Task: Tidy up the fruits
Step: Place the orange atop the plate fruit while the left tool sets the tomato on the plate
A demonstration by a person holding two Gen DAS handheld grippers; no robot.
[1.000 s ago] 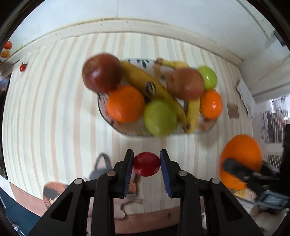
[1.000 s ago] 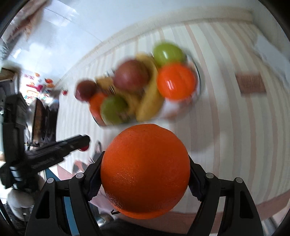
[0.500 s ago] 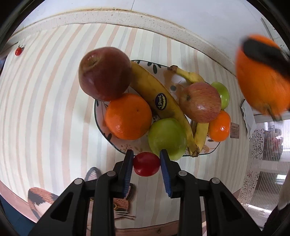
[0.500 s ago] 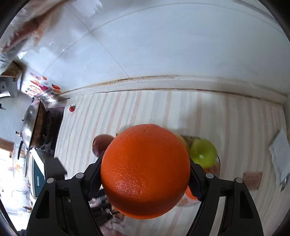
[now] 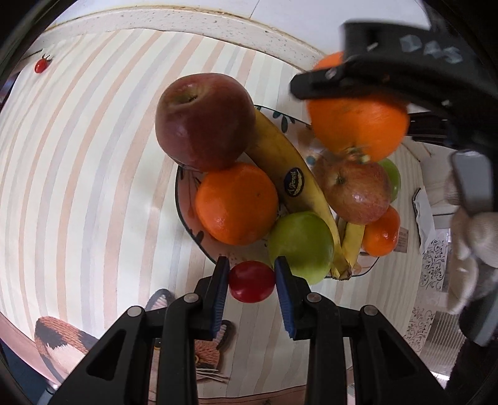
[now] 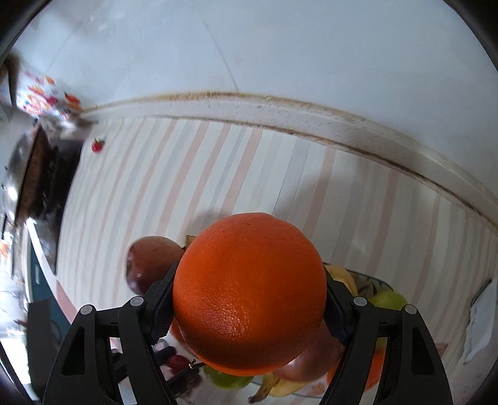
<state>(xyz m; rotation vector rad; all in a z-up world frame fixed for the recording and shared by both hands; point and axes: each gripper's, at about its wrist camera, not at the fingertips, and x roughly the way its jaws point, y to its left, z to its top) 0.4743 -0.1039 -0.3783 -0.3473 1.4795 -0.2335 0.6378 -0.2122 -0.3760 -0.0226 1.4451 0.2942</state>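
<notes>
My left gripper (image 5: 251,282) is shut on a small red fruit (image 5: 251,281), held just above the near rim of the patterned fruit plate (image 5: 183,202). The plate holds a dark red apple (image 5: 204,121), an orange (image 5: 236,204), bananas (image 5: 291,174), a green apple (image 5: 300,246), a pink apple (image 5: 356,194), a small orange (image 5: 381,233) and another green apple (image 5: 392,177). My right gripper (image 6: 249,299) is shut on a large orange (image 6: 249,293), which also shows in the left wrist view (image 5: 358,124), hanging over the plate's far right side above the pink apple.
The plate stands on a striped tablecloth (image 5: 77,187) against a white wall ledge (image 5: 186,21). A small red tomato-like thing (image 5: 40,65) lies far left. A cat-patterned cloth (image 5: 62,339) lies at the near edge. A stove and pot (image 6: 28,174) are at far left.
My right gripper has carried the large orange from beside the table to over the plate's far right side. My left gripper has moved closer to the plate's near rim with the red fruit.
</notes>
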